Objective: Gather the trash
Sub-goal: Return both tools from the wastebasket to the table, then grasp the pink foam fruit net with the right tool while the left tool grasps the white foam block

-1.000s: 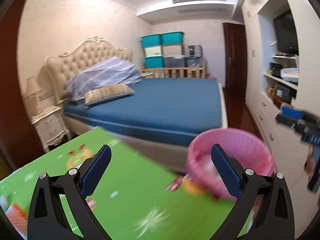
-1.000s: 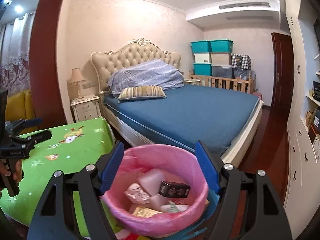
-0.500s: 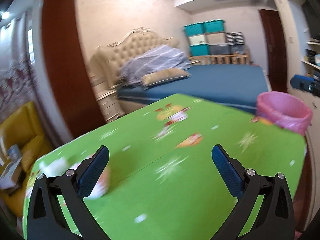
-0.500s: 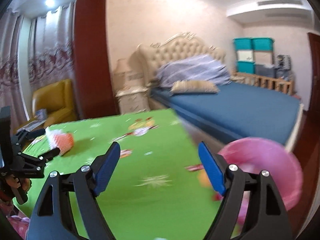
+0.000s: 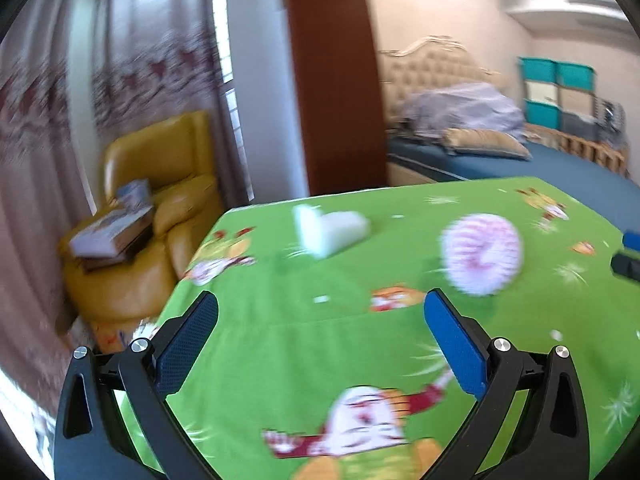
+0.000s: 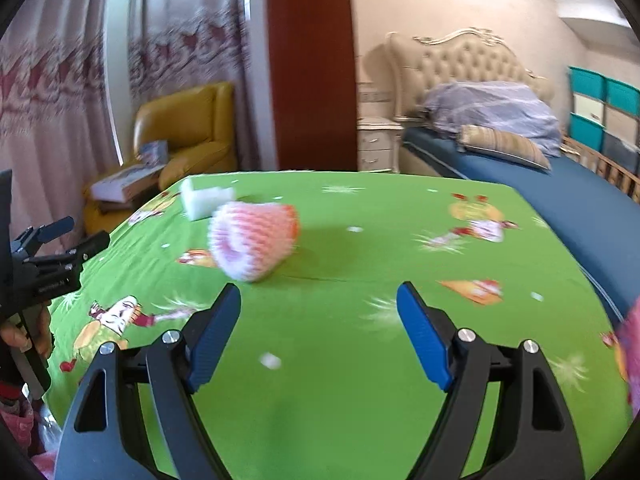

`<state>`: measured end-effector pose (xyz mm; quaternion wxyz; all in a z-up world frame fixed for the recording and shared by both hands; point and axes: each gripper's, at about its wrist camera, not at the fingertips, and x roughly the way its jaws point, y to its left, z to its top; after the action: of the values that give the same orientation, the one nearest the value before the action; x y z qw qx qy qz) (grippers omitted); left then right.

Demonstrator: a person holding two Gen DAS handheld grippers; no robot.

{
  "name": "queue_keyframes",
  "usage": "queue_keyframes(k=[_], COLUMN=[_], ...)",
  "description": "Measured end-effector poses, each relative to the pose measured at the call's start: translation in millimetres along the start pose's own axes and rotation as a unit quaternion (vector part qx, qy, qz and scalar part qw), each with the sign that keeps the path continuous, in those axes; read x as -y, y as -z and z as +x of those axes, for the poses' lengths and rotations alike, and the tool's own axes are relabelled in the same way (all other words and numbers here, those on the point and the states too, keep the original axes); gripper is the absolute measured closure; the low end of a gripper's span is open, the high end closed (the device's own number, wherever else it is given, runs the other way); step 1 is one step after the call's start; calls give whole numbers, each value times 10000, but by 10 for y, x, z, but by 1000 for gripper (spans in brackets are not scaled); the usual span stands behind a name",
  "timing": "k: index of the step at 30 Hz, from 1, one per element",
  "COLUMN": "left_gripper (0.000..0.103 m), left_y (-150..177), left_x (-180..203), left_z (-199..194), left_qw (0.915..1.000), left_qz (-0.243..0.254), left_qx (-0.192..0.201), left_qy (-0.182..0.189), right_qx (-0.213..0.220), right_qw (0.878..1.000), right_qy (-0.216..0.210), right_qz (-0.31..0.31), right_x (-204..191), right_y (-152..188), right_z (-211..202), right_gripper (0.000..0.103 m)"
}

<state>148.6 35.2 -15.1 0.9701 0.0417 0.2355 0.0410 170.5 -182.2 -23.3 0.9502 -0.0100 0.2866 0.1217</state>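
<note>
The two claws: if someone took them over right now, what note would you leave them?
Left claw: open, empty, above the green table.
Right claw: open, empty, over the same table.
Left to collect: pink foam fruit net lying on its side mid-table; white foam block just behind it, near the far corner.
Pink bin: only its blurred edge shows, at the right table edge in the right wrist view.
Its contents are not visible.

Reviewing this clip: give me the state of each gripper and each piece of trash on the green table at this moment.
left gripper: jaws open, holding nothing, above the table.
right gripper: jaws open, holding nothing, above the table.
foam fruit net: lying on its side on the green table, not gripped.
white foam block: resting on the table just behind the net, not gripped.
</note>
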Motion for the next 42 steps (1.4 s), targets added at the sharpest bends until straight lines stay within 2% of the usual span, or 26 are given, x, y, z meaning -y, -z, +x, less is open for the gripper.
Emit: queue_keyframes(k=[3,6,9,10,13,15,21,22,23,25,26,28,36,42], left_gripper=[6,6,6,6,6,6,6,6,6,6,6,6,6,6], left_y=[28,81,103,113,127,135,133,118,105,44,24,-55,-333,-480], left_x=[-197,-272,-251,-272,-350,-369,-428,-434,-433,-414,-400,-330,-80,-75], left_z=[35,31,17,22,15,-3,40,50,57,115,143,222,665,1142], left_qw=[9998,9998,9999,9999,9999,9999,9998,9997,9997,9996,9996,9993,9967,9933], left_qz=[-204,-107,-46,-59,-116,-123,-84,-89,-95,-78,-65,-33,-62,-418], left_qx=[-64,-74,-72,-79,-92,-102,-200,-211,-217,-260,-285,-354,-672,-992], left_qy=[-18,-162,-126,-98,-38,-13,8,19,23,33,40,115,450,427], right_qx=[-181,-319,-405,-434,-524,-643,-844,-875,-902,-952,-945,-802,-276,-6], right_qw=[9996,9989,9983,9981,9977,9963,9947,9945,9943,9940,9945,9960,9994,9996], right_qy=[-181,-280,-274,-243,28,346,557,533,520,496,420,340,194,274], right_qz=[-71,-177,-331,-362,-428,-448,-199,-198,-216,-229,-185,-193,-103,43], right_x=[-243,-464,-671,-731,-800,-814,-727,-735,-723,-678,-642,-589,-302,-88], right_y=[-81,-152,-219,-254,-335,-383,-457,-454,-441,-405,-393,-354,-275,-244], right_z=[222,418,584,645,814,956,1222,1256,1272,1265,1246,1114,618,389], right_gripper=[25,25,25,25,14,14,15,19,33,42,54,64,69,69])
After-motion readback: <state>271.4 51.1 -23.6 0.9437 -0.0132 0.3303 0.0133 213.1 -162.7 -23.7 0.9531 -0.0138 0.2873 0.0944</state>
